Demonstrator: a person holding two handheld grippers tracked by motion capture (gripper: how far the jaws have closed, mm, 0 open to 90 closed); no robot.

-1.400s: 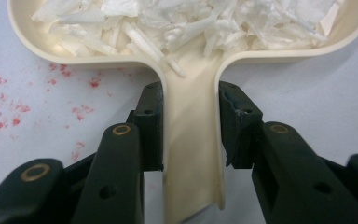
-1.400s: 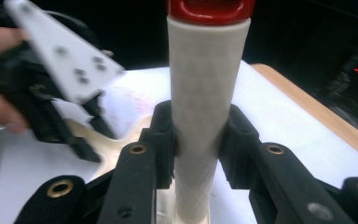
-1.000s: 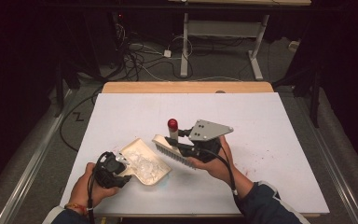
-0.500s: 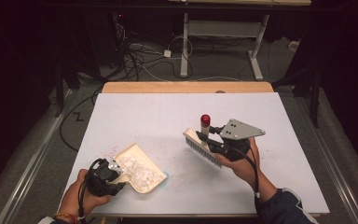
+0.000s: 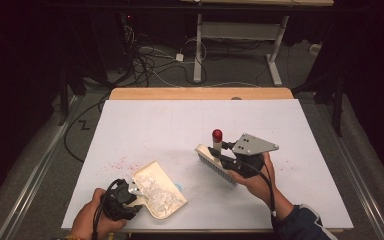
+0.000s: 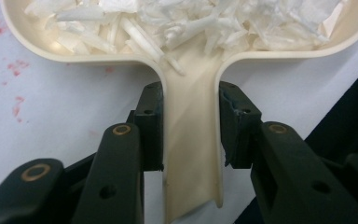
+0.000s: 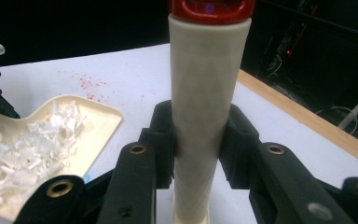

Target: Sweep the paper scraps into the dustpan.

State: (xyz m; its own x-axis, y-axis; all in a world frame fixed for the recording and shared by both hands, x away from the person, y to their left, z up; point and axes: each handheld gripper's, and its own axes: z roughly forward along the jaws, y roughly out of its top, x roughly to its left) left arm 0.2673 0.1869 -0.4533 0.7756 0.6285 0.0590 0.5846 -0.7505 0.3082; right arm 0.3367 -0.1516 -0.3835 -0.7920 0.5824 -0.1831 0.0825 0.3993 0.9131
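Now right gripper [image 5: 219, 156] lifts brush [image 5: 215, 162]; left gripper [image 5: 130, 196] grips dustpan [image 5: 160, 187]

Cream plastic dustpan [image 5: 159, 192], lower left of the high view, flat on the tabletop [image 5: 160, 130], heaped with white paper shreds [image 5: 156, 192] (handle toward the bottom edge). Cream hand brush [image 5: 216, 161] right of centre, held off the tabletop, red-capped handle upright, bristles pointing down-left.
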